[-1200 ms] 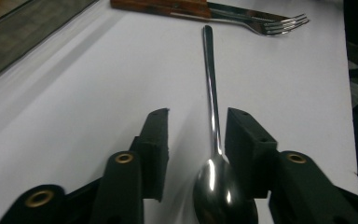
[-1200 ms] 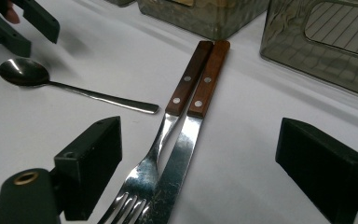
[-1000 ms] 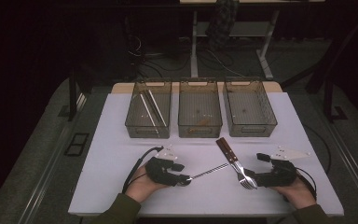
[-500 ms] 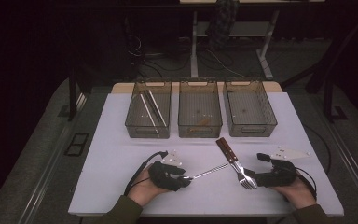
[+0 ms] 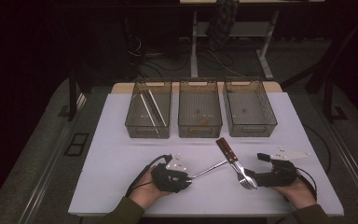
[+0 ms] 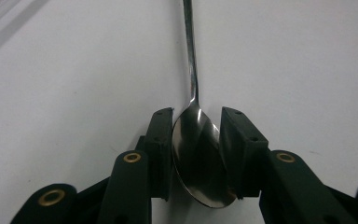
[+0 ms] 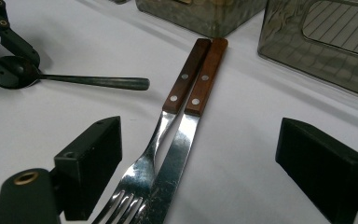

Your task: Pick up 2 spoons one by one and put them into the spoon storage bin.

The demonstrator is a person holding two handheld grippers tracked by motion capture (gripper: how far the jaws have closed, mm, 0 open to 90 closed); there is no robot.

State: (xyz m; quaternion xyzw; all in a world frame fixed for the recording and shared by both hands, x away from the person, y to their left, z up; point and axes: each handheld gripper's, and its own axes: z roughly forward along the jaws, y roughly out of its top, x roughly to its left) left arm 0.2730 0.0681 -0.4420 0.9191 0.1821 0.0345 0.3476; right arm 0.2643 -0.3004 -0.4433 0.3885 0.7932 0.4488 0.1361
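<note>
Spoon (image 6: 196, 154) bowl sits between left hand-held gripper (image 6: 196, 135) jaws.

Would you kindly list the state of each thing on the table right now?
Spoon: flat on the table, bowl between the pads.
Left hand-held gripper: jaws just closing, pads at the bowl's edges.
Right hand-held gripper: open wide.
Fork: lying flat, ungripped.
Knife: flat beside the fork.
Left bin: holds thin sticks.
Middle bin: holds one small item.
Right bin: looks empty.

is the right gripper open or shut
Open: in the right gripper view its fingers stand wide apart on either side of the fork and knife, touching neither.
</note>
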